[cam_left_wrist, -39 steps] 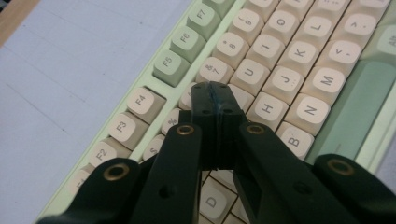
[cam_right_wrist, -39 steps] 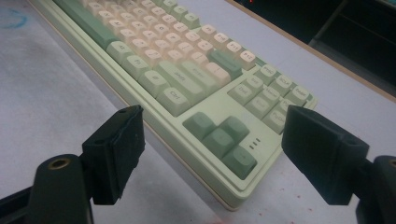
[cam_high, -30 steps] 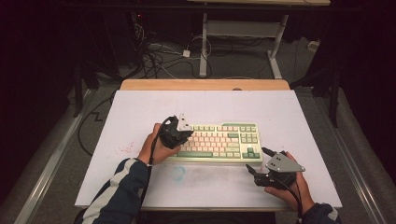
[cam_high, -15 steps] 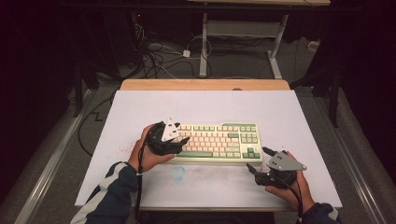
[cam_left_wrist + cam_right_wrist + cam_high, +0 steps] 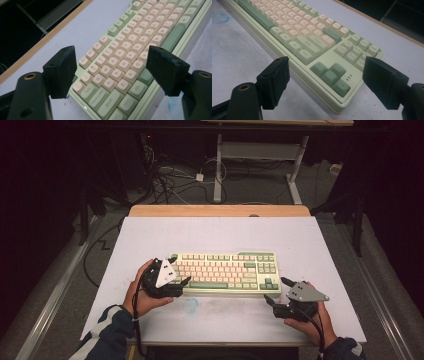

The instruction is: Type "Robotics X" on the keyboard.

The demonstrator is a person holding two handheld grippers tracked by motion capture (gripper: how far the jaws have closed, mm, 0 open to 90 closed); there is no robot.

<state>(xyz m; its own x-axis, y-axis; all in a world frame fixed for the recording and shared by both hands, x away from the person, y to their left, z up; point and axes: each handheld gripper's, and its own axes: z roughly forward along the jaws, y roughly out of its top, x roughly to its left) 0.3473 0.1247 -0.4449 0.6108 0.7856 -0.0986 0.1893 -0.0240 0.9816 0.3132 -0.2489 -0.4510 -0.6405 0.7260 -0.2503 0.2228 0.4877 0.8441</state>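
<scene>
White-topped desk bearing the green-and-cream keyboard at its centre: left tool spread wide over the keyboard's left end, right tool wide beside its right corner, nothing gripped yet, lifting remains.

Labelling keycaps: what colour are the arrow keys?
Darker green arrow keys, clearest in the right gripper view.

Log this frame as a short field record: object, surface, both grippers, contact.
object: green and cream keyboard, flat, long side across the table
surface: white table top, faint blue smudge near the front edge
left gripper: open, over the keyboard's left end, jaws either side of the letter keys
right gripper: open, at the keyboard's near right corner, by the arrow keys
contact: none visible, neither gripper closed on the keyboard
</scene>
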